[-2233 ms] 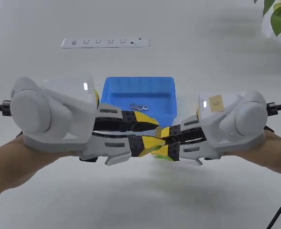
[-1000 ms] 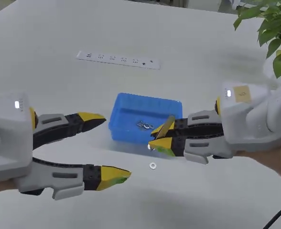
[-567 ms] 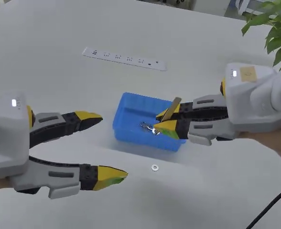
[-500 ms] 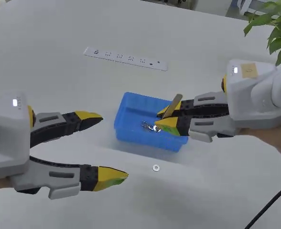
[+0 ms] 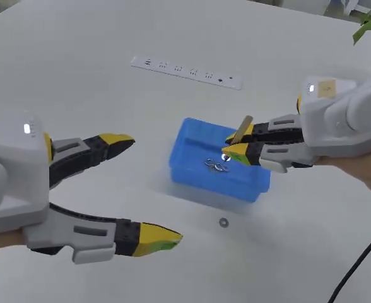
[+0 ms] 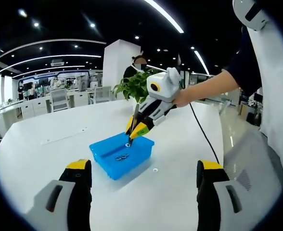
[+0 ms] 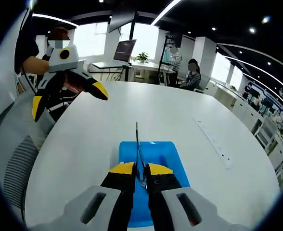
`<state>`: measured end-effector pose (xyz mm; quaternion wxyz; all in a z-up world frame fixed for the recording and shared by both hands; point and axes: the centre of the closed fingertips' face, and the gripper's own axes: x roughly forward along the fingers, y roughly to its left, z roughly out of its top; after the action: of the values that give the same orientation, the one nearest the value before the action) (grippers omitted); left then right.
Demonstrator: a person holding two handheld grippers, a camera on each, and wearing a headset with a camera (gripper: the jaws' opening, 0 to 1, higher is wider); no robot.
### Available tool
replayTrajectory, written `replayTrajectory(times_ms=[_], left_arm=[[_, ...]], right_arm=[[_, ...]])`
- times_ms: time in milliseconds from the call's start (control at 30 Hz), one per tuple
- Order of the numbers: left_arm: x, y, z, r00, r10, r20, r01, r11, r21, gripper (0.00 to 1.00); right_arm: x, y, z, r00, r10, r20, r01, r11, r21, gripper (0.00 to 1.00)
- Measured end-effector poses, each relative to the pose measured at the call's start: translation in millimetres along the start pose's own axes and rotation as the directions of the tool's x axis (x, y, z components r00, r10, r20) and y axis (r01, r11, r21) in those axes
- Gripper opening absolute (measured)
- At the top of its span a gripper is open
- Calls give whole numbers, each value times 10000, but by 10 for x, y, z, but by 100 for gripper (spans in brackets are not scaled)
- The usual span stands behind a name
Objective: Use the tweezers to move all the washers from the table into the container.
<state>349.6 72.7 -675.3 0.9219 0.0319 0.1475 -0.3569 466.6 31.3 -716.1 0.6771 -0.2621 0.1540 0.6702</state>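
Tweezers (image 5: 241, 134) clamped in right tongs (image 5: 236, 151) hang over container (image 5: 192, 173); washer (image 5: 223, 222) lies just nearer, left tongs (image 5: 154, 188) gaping empty.

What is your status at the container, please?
Right gripper shut on tweezers, tips over blue container. Left gripper open, held aside. One washer on table, unobstructed.

The left claw (image 5: 149, 188) and right claw (image 5: 236, 151) share bulky white housings, grey-black jaws and yellow tips. The right claw's housing bears a tan label (image 5: 325, 88); behind it trails a black cable (image 5: 361, 265). The sleeve (image 6: 241, 65) is dark.
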Motion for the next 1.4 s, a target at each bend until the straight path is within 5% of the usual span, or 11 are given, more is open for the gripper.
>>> replayTrajectory(times_ms=[567,1400], left_arm=[[7,-1,-31,9994,145,-315,-149,9998,-127,99],[13,-6,-52,9988,109,-484,-121,9996,-236,99]], right_arm=[[179,-29,-326,9989,251,-388,-249,9997,68,10],[215,-22,-344,9990,343,-270,-342,9994,75,10]])
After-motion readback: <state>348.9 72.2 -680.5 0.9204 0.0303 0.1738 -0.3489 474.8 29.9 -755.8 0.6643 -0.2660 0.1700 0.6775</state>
